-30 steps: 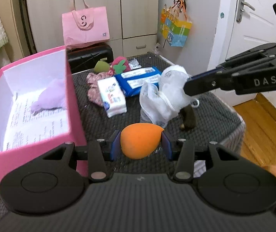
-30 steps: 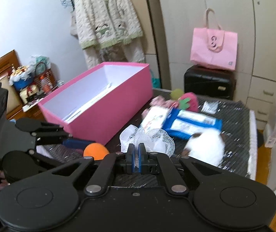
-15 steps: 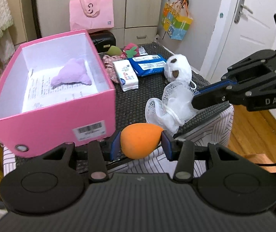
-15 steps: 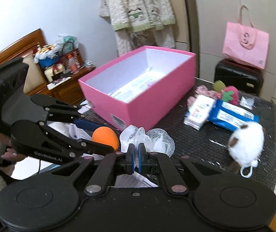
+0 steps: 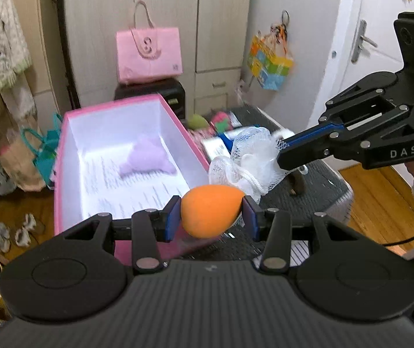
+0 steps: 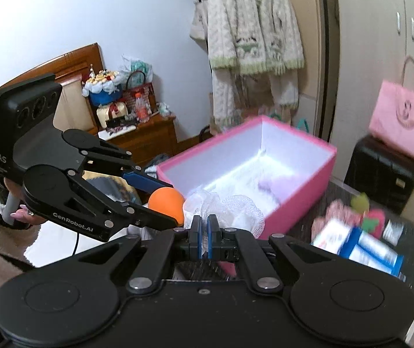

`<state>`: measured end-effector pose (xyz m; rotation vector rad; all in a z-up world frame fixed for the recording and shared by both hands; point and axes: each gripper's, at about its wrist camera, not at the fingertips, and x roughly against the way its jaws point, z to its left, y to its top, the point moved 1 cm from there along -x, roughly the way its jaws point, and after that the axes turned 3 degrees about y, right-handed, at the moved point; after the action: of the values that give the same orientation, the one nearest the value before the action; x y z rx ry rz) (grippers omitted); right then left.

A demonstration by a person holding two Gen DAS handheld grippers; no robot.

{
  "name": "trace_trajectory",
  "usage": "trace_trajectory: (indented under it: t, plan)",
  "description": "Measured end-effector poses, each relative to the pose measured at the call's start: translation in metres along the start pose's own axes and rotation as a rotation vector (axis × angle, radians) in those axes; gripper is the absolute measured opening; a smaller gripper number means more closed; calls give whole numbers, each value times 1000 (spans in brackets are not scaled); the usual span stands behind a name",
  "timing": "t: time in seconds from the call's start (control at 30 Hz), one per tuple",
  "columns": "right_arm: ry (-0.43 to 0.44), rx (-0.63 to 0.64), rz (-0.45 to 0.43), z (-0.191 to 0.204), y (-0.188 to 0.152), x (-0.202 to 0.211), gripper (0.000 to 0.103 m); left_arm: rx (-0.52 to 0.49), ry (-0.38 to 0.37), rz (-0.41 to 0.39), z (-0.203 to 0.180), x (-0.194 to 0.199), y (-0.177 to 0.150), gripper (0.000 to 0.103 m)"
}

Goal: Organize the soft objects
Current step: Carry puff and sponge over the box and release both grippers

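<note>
My left gripper (image 5: 211,217) is shut on an orange egg-shaped sponge (image 5: 211,214), held above the near end of the open pink box (image 5: 59,156). My right gripper (image 6: 204,232) is shut on a white mesh bath puff (image 6: 227,207), held just right of the sponge at the box's near right wall. The puff (image 5: 250,159) and the right gripper (image 5: 282,148) also show in the left wrist view, and the sponge (image 6: 166,200) in the right wrist view. A lilac plush (image 5: 146,156) lies inside the box on printed paper.
On the dark mat right of the box lie a blue wipes pack (image 6: 372,249), a white tissue pack (image 6: 330,232), a pink-green strawberry toy (image 6: 374,221) and a green sponge (image 5: 196,120). A black suitcase (image 6: 381,171) with a pink bag (image 5: 149,55) stands behind. Wardrobe and door beyond.
Both grippers have risen and moved left toward the pink box, carrying the sponge and the puff. The box interior now lies directly below and ahead of them.
</note>
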<state>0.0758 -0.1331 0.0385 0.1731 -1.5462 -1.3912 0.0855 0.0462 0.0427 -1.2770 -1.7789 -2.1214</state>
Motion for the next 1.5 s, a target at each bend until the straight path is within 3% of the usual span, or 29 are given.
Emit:
trace_trajectory:
  t: [0.2,0.47,0.67,0.73,0.97,1.1,1.2,1.33,1.5]
  plan:
    - [-18,20,-30,-18,24,-35,5,37,82,-28,39,-29,20,44]
    - [32,27,68,-53,31,-114,5,107,123,80,90,-96,26,44]
    - [31,44,184,-67,28,-159,5,112,136,154,107,-134,22,44]
    - [-16,60,208,-67,29,-167,6,107,141,162,107,-137,21,45]
    - [-83,119,234,-65,31,-175,12,77,148,175,105,-145,20,47]
    - [-117,128,238,-61,31,-173,38,91,167,170,107,-147,22,53]
    - [-145,129,240,-58,30,-170,42,98,175,156,105,-139,22,61]
    - [-179,126,227,-56,31,-161,52,87,188,139,101,-122,22,65]
    - [-208,132,194,-47,31,-140,56,73,193,105,95,-96,22,68]
